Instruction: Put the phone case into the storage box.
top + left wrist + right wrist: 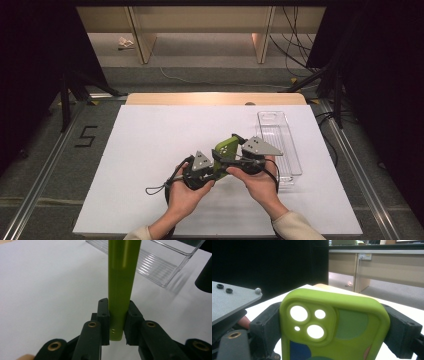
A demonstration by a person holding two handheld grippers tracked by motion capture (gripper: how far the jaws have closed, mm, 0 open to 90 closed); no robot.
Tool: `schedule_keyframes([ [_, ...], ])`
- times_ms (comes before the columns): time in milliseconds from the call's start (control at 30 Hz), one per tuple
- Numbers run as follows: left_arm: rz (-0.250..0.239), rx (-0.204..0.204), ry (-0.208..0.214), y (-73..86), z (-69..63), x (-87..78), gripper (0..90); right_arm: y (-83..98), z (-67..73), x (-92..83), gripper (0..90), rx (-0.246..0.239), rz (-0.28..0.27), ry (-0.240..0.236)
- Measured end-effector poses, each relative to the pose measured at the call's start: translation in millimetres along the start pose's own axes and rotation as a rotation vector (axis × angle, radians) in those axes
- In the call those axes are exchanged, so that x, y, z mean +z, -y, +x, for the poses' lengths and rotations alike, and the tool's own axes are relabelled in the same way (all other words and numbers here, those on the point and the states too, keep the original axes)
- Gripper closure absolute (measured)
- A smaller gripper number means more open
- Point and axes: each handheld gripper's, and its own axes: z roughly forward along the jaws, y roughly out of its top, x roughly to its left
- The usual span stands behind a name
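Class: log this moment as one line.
left gripper: shut on case edge | right gripper: shut on case sides | tray: right, apart | table

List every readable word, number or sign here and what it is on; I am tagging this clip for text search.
"5": a dark numeral marked on the grey floor left of the table.
The green phone case, clear tray and both tools carry no readable text.
The wall socket plate on the far bench is too small to read.
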Motion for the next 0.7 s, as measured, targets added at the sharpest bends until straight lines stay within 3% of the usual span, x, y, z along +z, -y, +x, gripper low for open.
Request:
schedule_keyframes([
  [700, -0.011, 0.003, 0.003, -0.8, -0.1, -0.4, 76.8, -2.2, 0.4, -1.0, 16.1, -0.015, -0.007, -0.005],
])
